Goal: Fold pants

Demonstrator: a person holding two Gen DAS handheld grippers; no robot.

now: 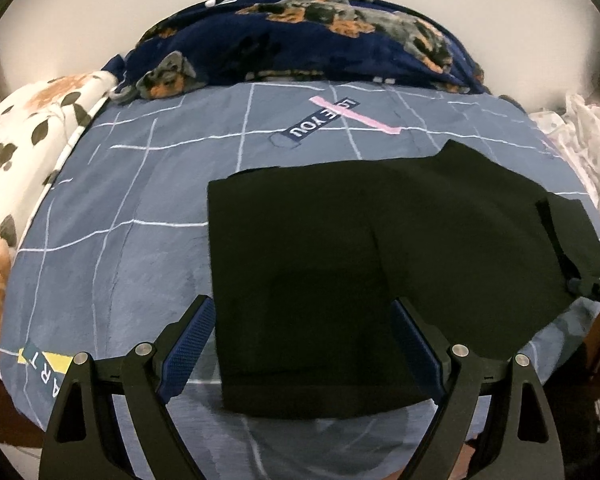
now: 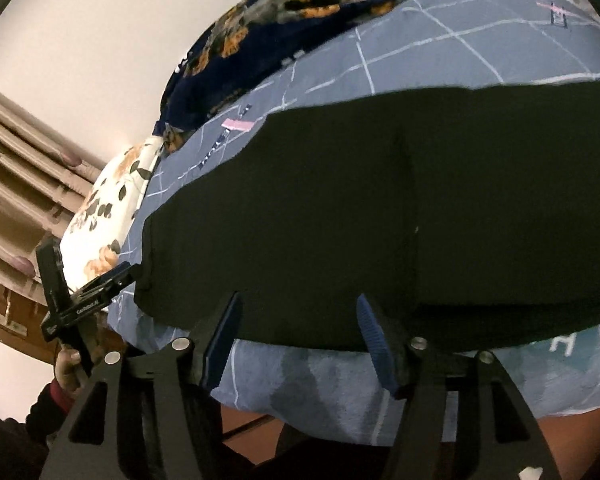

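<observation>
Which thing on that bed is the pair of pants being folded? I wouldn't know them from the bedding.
Start at the blue-grey bedspread crossed by thin white lines. Lying flat on its near half is the pants, a plain black slab of cloth already folded over. Everything around them is patterned, like the navy dog-print blanket and the flowered pillow; only the pants are solid black.

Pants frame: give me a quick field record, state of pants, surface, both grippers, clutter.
pants: black pants, folded into a flat block, one layer edge visible across the top
surface: blue grid bedsheet
left gripper: left gripper open, above the pants' near edge, nothing pinched
right gripper: right gripper open, at the pants' near edge, no cloth between the pads
clutter: navy dog-print blanket at the far side; floral pillow off to the side
</observation>
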